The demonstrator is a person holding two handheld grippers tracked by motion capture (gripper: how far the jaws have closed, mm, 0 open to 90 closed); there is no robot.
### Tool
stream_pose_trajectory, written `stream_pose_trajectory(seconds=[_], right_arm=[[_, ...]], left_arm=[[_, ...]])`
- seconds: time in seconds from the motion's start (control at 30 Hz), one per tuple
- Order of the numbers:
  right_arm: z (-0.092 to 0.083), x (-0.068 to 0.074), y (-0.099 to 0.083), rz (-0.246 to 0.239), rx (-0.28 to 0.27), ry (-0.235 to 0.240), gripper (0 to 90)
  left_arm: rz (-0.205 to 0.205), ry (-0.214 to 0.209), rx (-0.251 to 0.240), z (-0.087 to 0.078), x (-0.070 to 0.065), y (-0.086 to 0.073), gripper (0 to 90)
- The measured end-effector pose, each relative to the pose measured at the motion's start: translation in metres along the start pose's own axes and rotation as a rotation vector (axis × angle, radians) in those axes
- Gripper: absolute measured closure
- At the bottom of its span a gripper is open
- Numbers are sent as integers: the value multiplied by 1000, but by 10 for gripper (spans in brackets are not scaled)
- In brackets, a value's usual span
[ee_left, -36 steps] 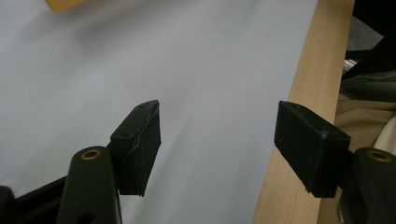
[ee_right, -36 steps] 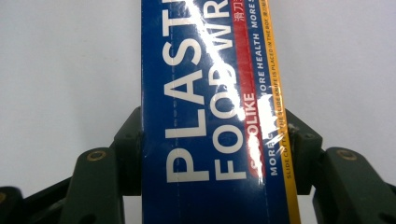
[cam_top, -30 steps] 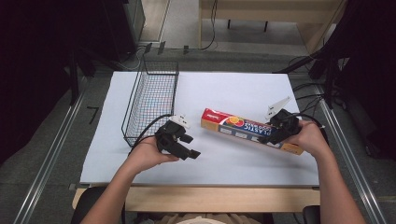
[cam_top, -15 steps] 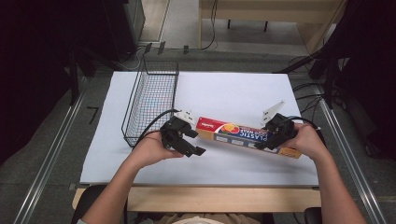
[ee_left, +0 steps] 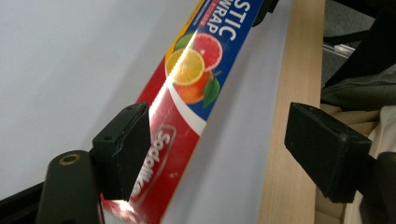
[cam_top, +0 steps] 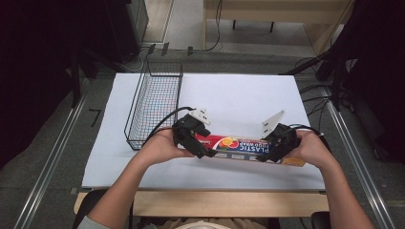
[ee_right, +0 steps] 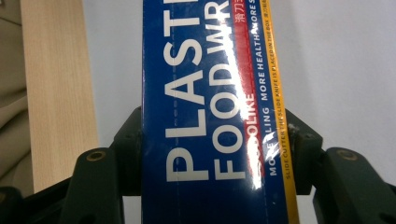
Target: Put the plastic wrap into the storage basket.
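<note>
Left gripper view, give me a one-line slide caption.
Left hand-held gripper, jaws just opening, straddles the red end of the plastic wrap box above the white table.

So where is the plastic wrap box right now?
In the high view, the plastic wrap box lies near the table's front edge, right of the wire basket, between both hand-held grippers.

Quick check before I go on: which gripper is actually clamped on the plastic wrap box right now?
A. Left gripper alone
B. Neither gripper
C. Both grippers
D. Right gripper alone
D. In the right gripper view the right gripper has both jaws pressed against the sides of the plastic wrap box, while the left gripper has just been opening, one pad beside the box's red end and the other standing well clear.
</note>
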State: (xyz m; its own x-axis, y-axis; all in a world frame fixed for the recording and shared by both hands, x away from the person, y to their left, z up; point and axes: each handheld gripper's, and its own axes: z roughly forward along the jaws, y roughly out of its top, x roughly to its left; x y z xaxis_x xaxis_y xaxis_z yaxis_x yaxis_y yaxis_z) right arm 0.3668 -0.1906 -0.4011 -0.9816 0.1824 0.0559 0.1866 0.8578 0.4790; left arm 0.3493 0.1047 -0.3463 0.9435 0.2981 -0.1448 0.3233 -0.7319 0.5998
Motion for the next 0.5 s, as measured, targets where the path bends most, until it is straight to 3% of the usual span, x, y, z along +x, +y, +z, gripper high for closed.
stream_pose_trajectory(seconds=[0.17,0.5], right_arm=[[1,5,6,-27,7,8,409],[2,11,13,-77,14,26,408]], left_arm=[[2,-1,23,9,-2,9,210],[79,-18,92,38,-12,25,186]])
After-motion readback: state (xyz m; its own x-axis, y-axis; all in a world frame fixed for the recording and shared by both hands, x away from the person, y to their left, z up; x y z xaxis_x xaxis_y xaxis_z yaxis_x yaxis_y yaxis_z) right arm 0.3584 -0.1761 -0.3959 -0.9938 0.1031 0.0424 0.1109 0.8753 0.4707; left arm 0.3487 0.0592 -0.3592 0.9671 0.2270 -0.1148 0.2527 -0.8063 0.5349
